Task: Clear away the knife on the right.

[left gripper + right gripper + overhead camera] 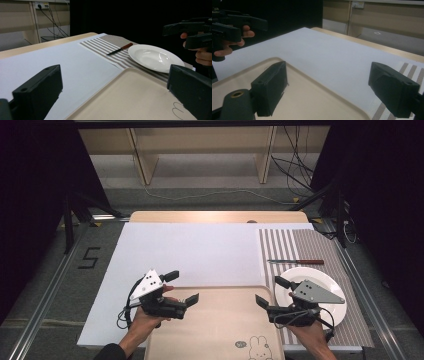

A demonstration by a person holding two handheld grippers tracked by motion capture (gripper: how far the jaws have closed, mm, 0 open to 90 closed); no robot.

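I am holding both tools wide open, gripping nothing: left gripper and right gripper hovering over the smooth beige tray. The tray is overlapping the striped mat; nudging it could be knocking the glossy white plate. The thin red-handled knife is lying beyond.

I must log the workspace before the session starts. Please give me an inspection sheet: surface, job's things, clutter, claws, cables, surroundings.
Surface: wooden table under a white sheet; striped mat at the right.
Job's things: beige tray with a rabbit drawing at the near edge; white plate on the mat; knife beyond the plate, apart from it.
Clutter: nothing seen.
Claws: left claw and right claw both open, holding nothing, over the tray's far corners.
Cables: one trails from each claw; more on the floor behind.
Surroundings: wooden shelving, dark curtains.
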